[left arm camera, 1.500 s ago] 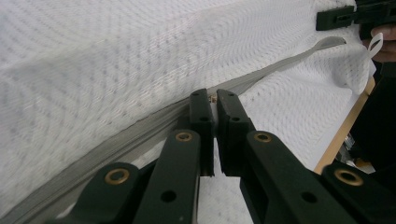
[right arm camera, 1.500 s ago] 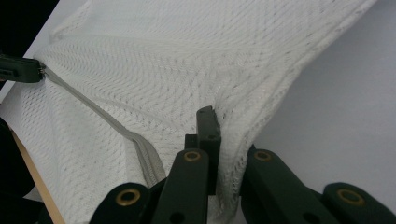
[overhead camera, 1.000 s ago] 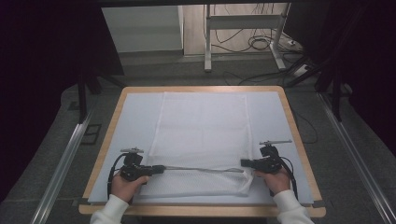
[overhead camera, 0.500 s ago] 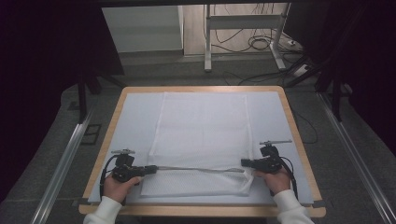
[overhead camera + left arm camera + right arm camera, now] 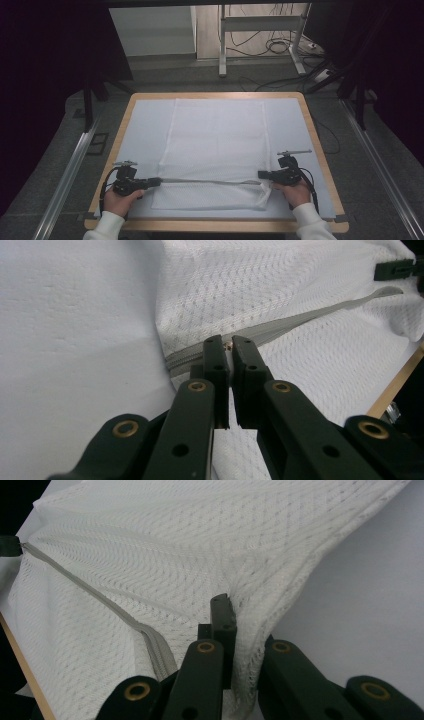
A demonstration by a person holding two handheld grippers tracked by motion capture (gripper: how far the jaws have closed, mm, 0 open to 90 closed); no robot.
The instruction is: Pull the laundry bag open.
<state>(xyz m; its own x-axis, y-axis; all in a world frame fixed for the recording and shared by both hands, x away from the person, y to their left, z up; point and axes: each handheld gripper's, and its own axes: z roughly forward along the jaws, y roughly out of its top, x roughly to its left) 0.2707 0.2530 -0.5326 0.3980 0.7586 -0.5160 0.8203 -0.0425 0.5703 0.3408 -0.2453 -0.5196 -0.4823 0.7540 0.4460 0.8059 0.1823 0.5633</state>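
1. Since the earlier frame, the left gripper (image 5: 152, 182) has moved outward to the left, and the grey zipper (image 5: 205, 181) is now stretched longer.
2. Its jaws are pressed together on the small zipper pull (image 5: 229, 346).
3. The right gripper (image 5: 263, 175) has its jaws clamped on the corner of the white mesh bag (image 5: 165, 545).
4. This bag (image 5: 217, 135) lies flat in the middle of the surface (image 5: 145, 115).

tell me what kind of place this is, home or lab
Probably a lab or recording workspace, not a home: a wood-edged table under a white mat, dark curtains around it, loose cables on the floor behind, and a mesh bag laid out flat between two handheld grippers.
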